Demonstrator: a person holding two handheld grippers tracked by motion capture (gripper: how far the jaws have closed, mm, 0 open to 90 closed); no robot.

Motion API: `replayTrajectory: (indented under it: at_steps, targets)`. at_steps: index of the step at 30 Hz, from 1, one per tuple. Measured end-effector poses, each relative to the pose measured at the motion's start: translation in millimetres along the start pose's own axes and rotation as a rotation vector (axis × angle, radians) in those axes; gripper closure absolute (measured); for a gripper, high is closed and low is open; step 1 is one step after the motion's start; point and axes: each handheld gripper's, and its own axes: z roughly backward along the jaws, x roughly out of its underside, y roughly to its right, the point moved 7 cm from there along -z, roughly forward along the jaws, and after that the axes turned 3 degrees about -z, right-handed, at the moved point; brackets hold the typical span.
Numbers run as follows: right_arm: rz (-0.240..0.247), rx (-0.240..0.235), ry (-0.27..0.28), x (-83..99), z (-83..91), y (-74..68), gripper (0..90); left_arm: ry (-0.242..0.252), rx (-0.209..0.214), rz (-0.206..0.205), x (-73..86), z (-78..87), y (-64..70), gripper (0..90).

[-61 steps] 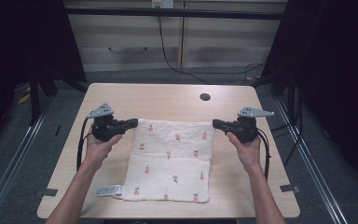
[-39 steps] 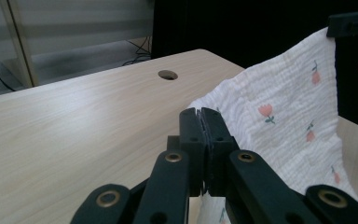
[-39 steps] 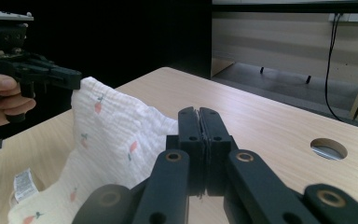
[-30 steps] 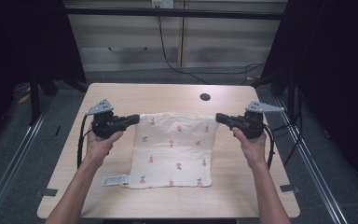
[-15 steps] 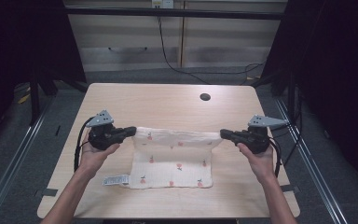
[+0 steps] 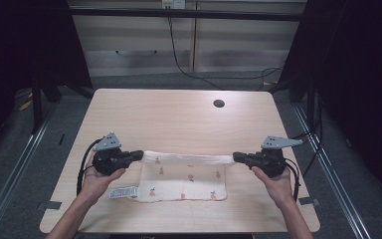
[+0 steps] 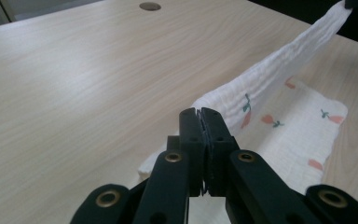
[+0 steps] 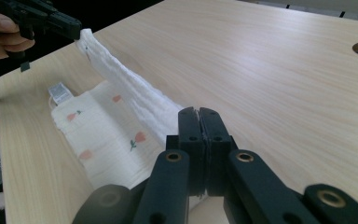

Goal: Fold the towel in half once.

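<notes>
Nearest the person, the lower half of the cloth (image 6: 181,186) lies flat on the table (image 6: 179,119), its near edge running left to right with a small white label (image 6: 123,191) sticking out at its left corner. Above that flat part, the far edge is lifted and stretched into a taut band, also left to right, strung between the two claws. The left gripper (image 6: 138,155) is clamped tight on the left end of the band, its jaws pressed together over the fabric; the right gripper (image 6: 238,157) is likewise pinched closed on the right end. Each claw sits just off its own side of the cloth, level with the other, so the fold line runs straight across. Beyond the cloth, the bare tabletop reaches to a round hole (image 6: 219,103) near the far edge.
</notes>
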Motion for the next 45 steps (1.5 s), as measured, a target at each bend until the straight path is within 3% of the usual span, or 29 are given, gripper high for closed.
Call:
replayTrajectory:
  at_steps: [6,14,18,20,26,30,39,45]
  targets:
    - [-0.004,-0.015,-0.044,16.5,-5.0,-5.9,89.2,-0.009,0.02,0.028,20.1,4.4,7.2,88.3]
    - [-0.033,-0.03,-0.101,44.8,-14.3,-7.2,89.1,-0.067,0.051,0.017,47.1,-0.1,19.4,88.1]
    - [-0.049,-0.03,-0.128,56.6,-14.5,-8.0,88.8,-0.08,0.072,0.032,55.7,-2.7,27.5,87.4]
    - [-0.052,-0.034,-0.153,63.3,-15.1,-8.6,88.4,-0.111,0.065,-0.003,59.0,-3.5,31.9,86.3]
    - [-0.025,-0.021,-0.23,77.8,-19.0,-11.3,82.8,-0.082,0.103,-0.009,56.5,1.5,34.5,81.0]
    - [-0.032,-0.032,-0.219,76.0,-17.7,-11.4,78.4,-0.064,0.094,0.006,54.5,3.4,30.7,79.3]
    - [-0.036,-0.055,-0.16,59.9,-16.0,-14.5,74.9,-0.111,0.076,0.024,54.6,-16.0,20.8,71.9]
    - [-0.02,-0.014,-0.154,42.6,-30.1,3.8,81.7,-0.144,0.057,0.031,44.5,-37.5,7.4,72.5]
